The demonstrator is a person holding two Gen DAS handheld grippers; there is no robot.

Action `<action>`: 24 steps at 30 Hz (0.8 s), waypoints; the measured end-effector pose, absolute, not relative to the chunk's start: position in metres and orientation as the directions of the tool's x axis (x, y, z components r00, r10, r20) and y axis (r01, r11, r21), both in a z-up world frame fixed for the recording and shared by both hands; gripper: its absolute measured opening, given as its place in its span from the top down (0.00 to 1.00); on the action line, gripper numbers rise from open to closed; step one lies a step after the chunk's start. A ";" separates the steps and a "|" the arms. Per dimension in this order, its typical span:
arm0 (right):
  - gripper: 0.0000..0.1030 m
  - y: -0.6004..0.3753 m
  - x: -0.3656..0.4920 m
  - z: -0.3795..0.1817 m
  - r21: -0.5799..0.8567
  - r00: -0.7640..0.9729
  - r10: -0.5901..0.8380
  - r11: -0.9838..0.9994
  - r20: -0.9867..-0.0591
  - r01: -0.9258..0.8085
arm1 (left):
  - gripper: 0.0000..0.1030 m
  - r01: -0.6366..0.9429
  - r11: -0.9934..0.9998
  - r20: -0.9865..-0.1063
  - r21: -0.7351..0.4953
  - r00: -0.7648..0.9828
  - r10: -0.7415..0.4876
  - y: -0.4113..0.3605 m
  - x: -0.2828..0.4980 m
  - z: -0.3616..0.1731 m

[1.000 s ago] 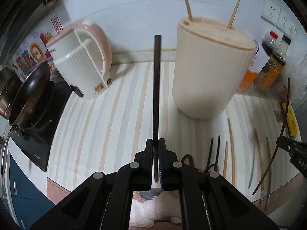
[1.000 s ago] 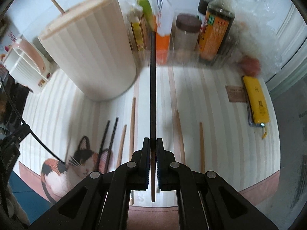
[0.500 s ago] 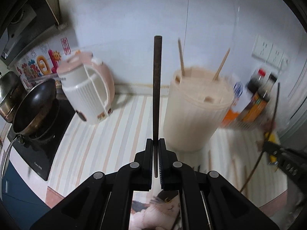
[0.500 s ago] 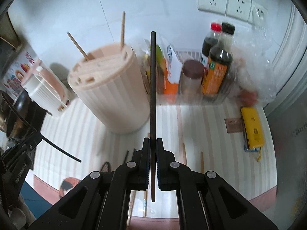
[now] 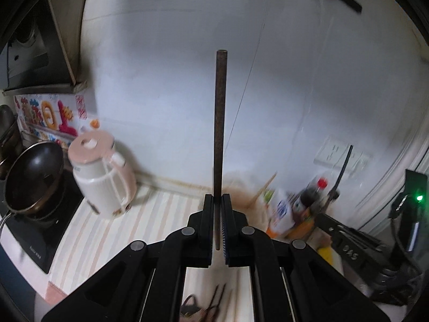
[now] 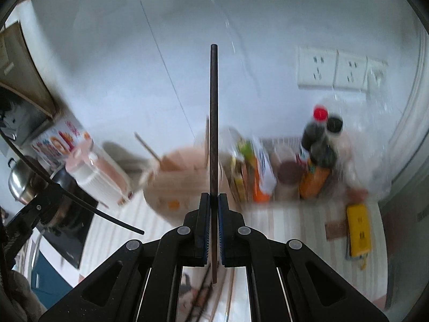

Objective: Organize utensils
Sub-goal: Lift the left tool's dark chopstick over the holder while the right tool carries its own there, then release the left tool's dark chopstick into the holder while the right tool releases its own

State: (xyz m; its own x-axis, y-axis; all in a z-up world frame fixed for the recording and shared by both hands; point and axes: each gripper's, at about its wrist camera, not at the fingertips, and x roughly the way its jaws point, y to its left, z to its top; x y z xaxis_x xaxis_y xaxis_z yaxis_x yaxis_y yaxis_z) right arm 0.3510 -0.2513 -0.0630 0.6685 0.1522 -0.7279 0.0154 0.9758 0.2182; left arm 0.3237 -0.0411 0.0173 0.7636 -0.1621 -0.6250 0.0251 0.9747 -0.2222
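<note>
Jaws of both grippers clamp dark chopsticks (image 5: 220,134) (image 6: 213,123); raised since earlier — holder (image 6: 182,182) now lower.

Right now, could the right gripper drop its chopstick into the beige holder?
Probably yes. The right gripper is shut on a dark chopstick, the beige holder sits just ahead and below, and nothing stands between them. Two wooden chopsticks already stand inside; blur hides the slots.
</note>
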 end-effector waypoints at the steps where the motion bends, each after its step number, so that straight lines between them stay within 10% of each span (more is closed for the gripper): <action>1: 0.94 -0.252 0.359 -0.056 0.219 0.682 0.148 0.975 -0.716 0.019 | 0.97 0.026 0.973 -0.618 -0.229 0.769 -0.166 -0.041 0.330 0.022; 24: 0.94 -0.236 0.494 -0.071 0.275 0.731 0.165 0.961 -0.662 0.032 | 0.97 0.019 0.983 -0.769 -0.181 0.621 -0.154 -0.064 0.464 -0.044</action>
State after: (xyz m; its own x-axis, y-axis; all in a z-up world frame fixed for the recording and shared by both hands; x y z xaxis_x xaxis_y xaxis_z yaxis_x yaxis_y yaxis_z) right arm 0.4938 -0.2362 -0.0710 0.7315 0.1650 -0.6616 0.0318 0.9610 0.2747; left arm 0.4644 -0.0641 -0.0438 0.6208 -0.1540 -0.7687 0.0195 0.9832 -0.1812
